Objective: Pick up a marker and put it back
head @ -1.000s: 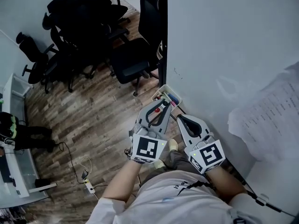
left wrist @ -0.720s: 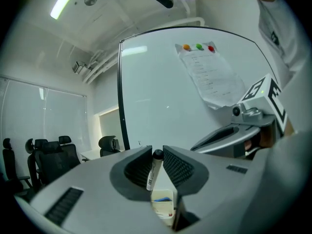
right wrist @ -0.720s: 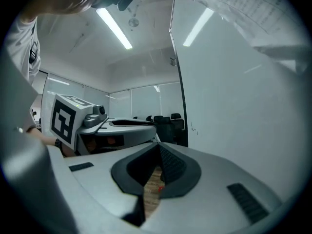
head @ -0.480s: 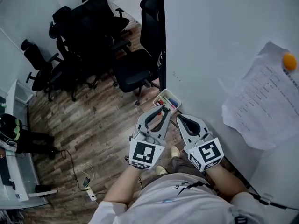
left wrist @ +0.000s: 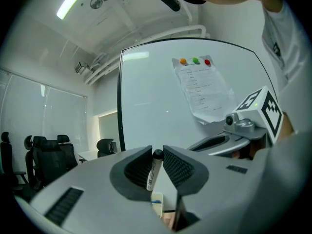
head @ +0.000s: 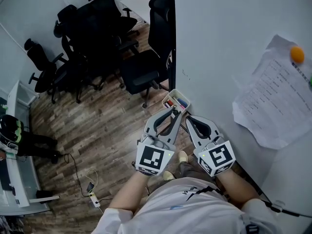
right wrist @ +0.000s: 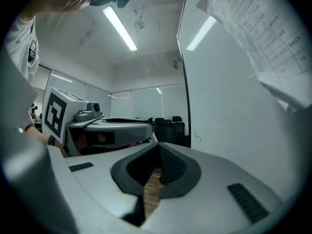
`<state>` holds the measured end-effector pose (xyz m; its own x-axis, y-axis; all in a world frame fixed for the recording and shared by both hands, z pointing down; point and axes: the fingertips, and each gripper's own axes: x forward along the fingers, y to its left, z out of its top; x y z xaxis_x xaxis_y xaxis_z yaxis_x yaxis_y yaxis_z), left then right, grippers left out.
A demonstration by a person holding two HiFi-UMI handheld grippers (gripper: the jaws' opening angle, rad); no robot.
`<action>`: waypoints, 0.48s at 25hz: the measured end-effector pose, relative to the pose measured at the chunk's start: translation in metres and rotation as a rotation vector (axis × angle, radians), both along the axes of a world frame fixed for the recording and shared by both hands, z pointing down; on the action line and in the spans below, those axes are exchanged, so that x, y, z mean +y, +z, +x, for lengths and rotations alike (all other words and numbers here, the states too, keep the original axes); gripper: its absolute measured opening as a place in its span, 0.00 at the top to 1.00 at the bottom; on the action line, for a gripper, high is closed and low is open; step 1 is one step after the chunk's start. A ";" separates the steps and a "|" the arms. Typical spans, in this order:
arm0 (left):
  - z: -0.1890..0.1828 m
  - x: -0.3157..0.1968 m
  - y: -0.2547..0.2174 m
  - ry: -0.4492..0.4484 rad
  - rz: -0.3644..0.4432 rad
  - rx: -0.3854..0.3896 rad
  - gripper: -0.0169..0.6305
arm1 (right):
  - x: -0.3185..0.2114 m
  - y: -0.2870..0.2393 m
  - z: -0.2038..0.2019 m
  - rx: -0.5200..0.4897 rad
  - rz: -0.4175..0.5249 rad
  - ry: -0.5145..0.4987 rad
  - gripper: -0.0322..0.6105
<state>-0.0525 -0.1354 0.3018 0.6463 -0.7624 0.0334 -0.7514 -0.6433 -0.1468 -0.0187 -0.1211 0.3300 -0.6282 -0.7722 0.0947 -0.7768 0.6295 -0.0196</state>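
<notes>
The left gripper (head: 172,112) has its fingers clamped on the marker (left wrist: 153,172), whose long axis stands upright between them. The tray (head: 168,95) lies just ahead of its tips. The right gripper (head: 189,119) sits beside it, fingers closed and empty.

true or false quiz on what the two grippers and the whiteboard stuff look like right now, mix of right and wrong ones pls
1. The left gripper has its fingers closed on a marker. True.
2. The held marker has a red cap. False: its cap is black, on a white body.
3. The right gripper holds a second marker. False: its fingers are together with nothing between them.
4. The tray at the whiteboard's lower edge is empty. False: several coloured pens lie in it.
5. A sheet of paper hangs on the whiteboard under round magnets. True.
</notes>
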 end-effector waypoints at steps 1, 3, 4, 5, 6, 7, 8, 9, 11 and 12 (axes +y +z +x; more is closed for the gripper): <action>0.000 0.000 0.000 -0.001 0.000 0.001 0.86 | 0.000 0.000 -0.001 0.000 0.000 -0.001 0.93; 0.000 -0.001 -0.001 -0.003 0.001 0.003 0.86 | 0.000 -0.002 -0.001 0.003 0.004 -0.003 0.93; 0.000 -0.001 -0.002 -0.004 0.001 0.005 0.86 | -0.001 -0.003 -0.001 0.003 0.005 -0.003 0.93; 0.000 -0.001 -0.003 -0.005 0.001 0.007 0.86 | -0.001 -0.003 -0.001 0.003 0.005 -0.003 0.93; 0.000 -0.002 -0.003 -0.006 0.001 0.009 0.86 | -0.001 -0.003 -0.001 0.003 0.005 -0.003 0.93; -0.001 -0.002 -0.003 -0.007 0.000 0.010 0.86 | -0.001 -0.003 -0.001 0.004 0.006 -0.003 0.93; -0.001 -0.002 -0.002 -0.008 -0.001 0.010 0.86 | -0.001 -0.003 -0.001 0.005 0.009 -0.003 0.93; -0.001 -0.003 -0.001 -0.008 -0.002 0.010 0.86 | -0.001 -0.003 -0.001 0.006 0.010 -0.002 0.93; -0.001 -0.005 0.001 -0.008 -0.005 0.011 0.86 | -0.003 -0.001 0.000 0.006 0.009 0.000 0.93; 0.000 -0.007 0.003 -0.008 -0.007 0.011 0.86 | -0.004 0.000 0.001 0.006 0.007 0.001 0.93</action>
